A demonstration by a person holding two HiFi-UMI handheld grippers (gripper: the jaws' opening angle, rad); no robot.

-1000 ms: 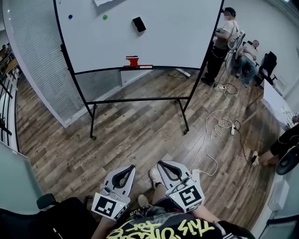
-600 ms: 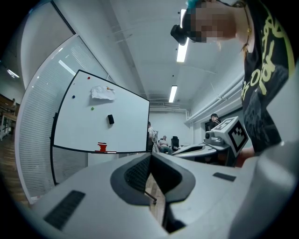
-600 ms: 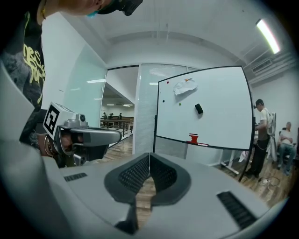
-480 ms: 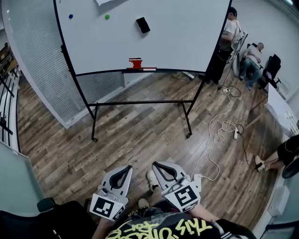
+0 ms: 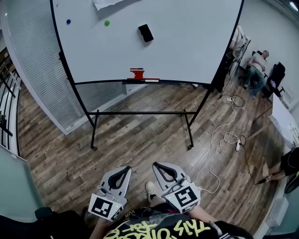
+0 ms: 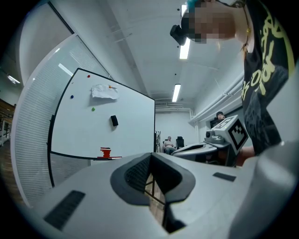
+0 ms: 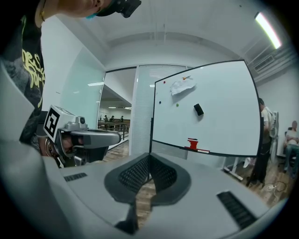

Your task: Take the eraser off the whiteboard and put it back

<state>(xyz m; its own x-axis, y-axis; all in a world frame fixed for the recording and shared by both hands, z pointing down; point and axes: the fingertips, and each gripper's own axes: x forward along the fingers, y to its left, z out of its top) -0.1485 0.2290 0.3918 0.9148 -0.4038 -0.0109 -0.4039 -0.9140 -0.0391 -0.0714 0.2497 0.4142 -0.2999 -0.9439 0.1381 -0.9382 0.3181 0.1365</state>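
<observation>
A black eraser (image 5: 145, 32) sticks tilted on the whiteboard (image 5: 187, 42), upper middle, far ahead of me. It also shows as the eraser (image 6: 114, 121) in the left gripper view and the eraser (image 7: 198, 109) in the right gripper view. My left gripper (image 5: 125, 169) and right gripper (image 5: 159, 165) are side by side close to my body, pointing level at the board. Both are shut, tips together, with nothing between them. In their own views the left gripper (image 6: 150, 155) and right gripper (image 7: 149, 158) are well short of the board.
A red object (image 5: 137, 73) stands on the board's tray. Paper (image 5: 105, 3), a green magnet (image 5: 107, 22) and a blue magnet (image 5: 68, 21) are on the board. The stand's legs (image 5: 93, 135) reach over the wood floor. Cables (image 5: 224, 140) and a seated person (image 5: 256, 70) are at right.
The whiteboard has grown larger and nearer in the head view. Both grippers have moved forward with me, still shut. The standing person at right is now hidden behind the board's edge.
</observation>
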